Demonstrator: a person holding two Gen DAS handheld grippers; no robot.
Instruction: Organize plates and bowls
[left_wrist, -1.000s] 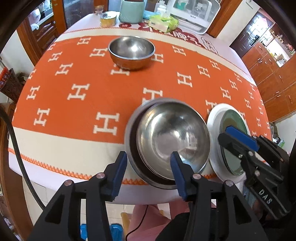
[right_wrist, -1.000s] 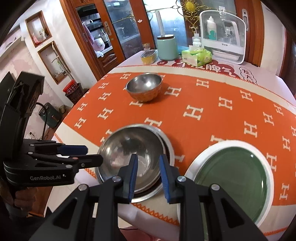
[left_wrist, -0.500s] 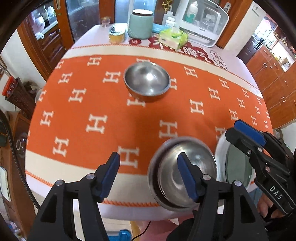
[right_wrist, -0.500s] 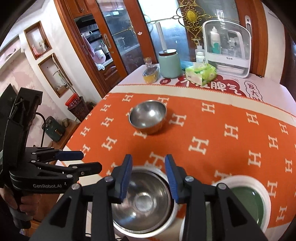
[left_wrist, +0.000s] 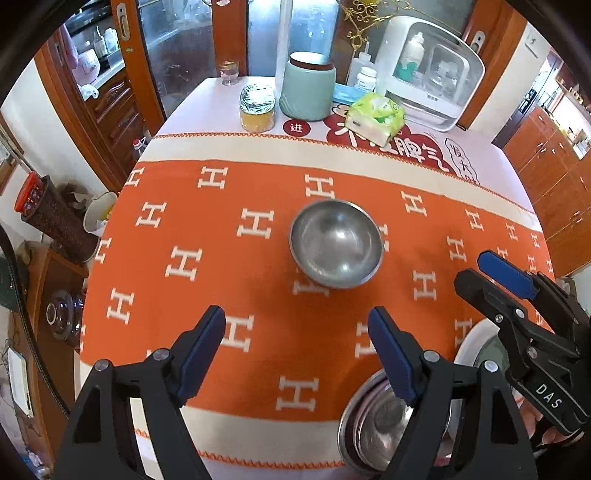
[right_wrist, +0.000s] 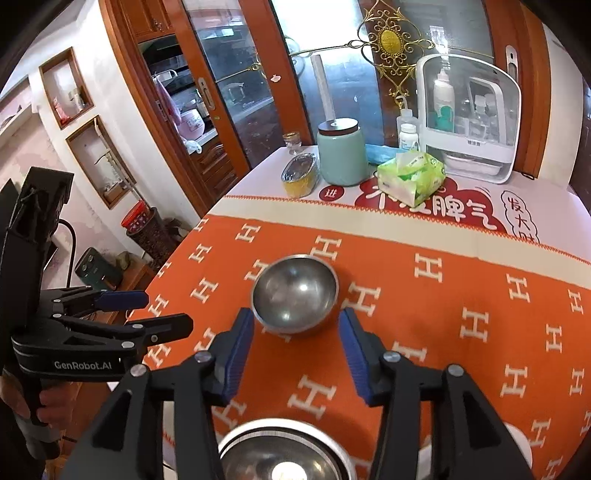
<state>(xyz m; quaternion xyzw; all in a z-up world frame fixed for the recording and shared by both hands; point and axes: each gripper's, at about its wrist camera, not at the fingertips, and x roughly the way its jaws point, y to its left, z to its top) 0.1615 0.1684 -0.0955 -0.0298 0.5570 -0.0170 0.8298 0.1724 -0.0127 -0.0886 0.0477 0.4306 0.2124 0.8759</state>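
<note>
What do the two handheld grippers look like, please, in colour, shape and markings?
Both are black angular frames with silver rivets and blue ribbed fingers. The left gripper reads "GenRobot.AI" on its side, with a black cable behind; the right gripper reads "DAS".

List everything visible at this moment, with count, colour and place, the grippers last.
Steel bowl: 1, silver, alone mid-cloth.
Nested steel bowls: a stack, exact count unclear, silver, near edge.
Plate: 1, white rim with green centre, near edge, right of the stack.
Tablecloth: 1, orange with white H pattern.
Canister: 1, pale green with dark lid, far end.
Yellow container: 1, foil-topped, left of the canister.
Tissue pack: 1, green, far end.
Storage box: 1, white, bottles inside, far right.
Left gripper: black, blue pads, open, empty.
Right gripper: black, blue pads, open, facing the lone bowl.
</note>
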